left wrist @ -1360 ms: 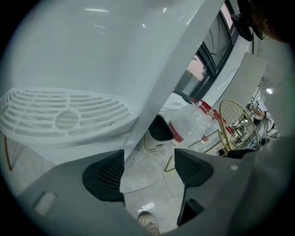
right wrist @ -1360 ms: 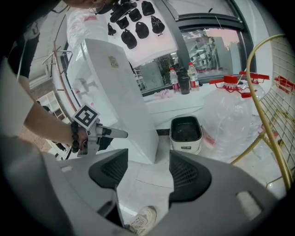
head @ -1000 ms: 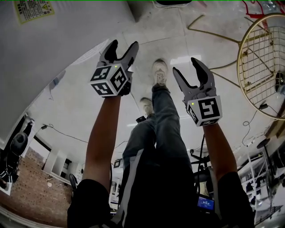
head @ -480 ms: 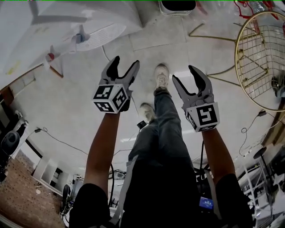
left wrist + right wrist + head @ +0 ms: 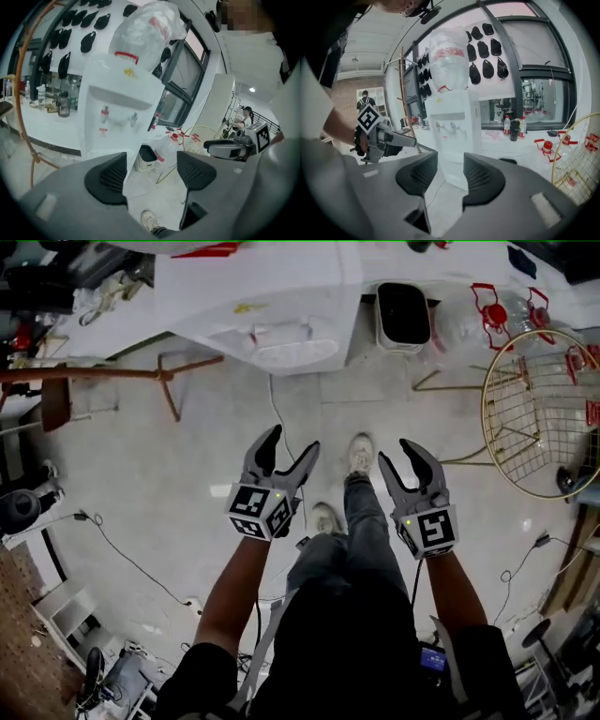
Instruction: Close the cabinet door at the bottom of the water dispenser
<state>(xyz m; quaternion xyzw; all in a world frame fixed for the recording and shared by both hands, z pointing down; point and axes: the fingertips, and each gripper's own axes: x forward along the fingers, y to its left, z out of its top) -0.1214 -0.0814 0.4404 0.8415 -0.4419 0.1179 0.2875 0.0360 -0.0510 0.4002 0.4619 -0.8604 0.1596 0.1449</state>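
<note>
dispenser: tall white plastic water dispenser [image 5: 272, 306] stands ahead, well apart from both grippers; can't see its bottom cabinet door
left gripper [image 5: 292, 441]: jaws wide apart, empty
right gripper [image 5: 398, 454]: jaws have just been closing, narrow gap left, nothing in it
step: approach, I reckon; next, go low and push the door flush

The water dispenser [image 5: 281, 296] looks smooth white plastic, the floor [image 5: 178, 484] glossy tile.
</note>
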